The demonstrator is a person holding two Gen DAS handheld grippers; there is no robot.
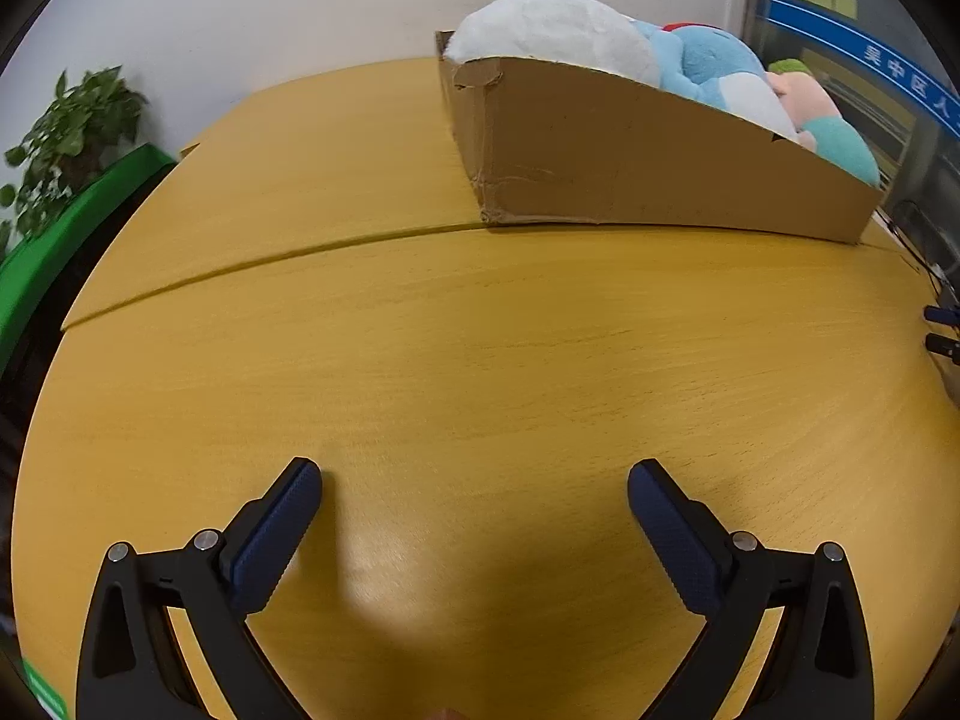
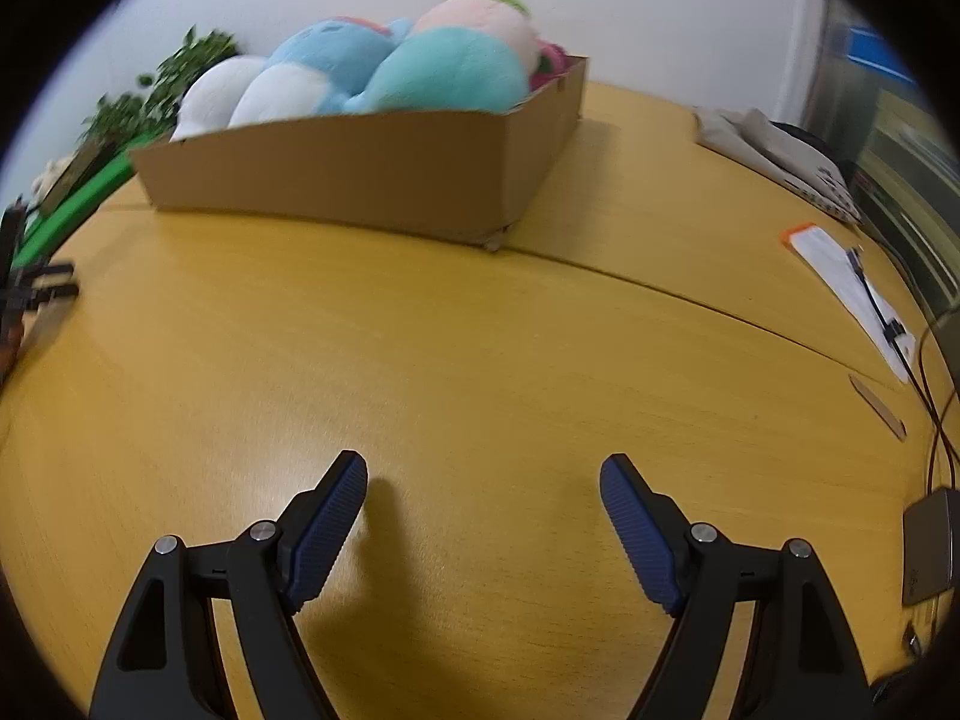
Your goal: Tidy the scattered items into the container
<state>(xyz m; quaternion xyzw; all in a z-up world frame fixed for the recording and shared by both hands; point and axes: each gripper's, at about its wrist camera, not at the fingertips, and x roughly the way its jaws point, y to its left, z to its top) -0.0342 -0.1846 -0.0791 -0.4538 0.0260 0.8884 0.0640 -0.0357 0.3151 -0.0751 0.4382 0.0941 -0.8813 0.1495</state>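
One cardboard box (image 1: 630,156) sits on the wooden surface (image 1: 480,360) in the upper right of the left wrist view and the upper left of the right wrist view. Plush toys (image 2: 372,66) fill it; its wall hides their lower halves, so the count is unclear, with white, blue, teal, pink and green shapes showing. The left gripper (image 1: 474,474) is spread wide and empty. The right gripper (image 2: 483,471) is also spread, nothing between its fingers.

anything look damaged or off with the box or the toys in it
The cardboard box has a torn, crumpled near corner and a creased lower edge. The plush toys are heaped well above its rim rather than sitting inside it. Nothing has spilled onto the table.
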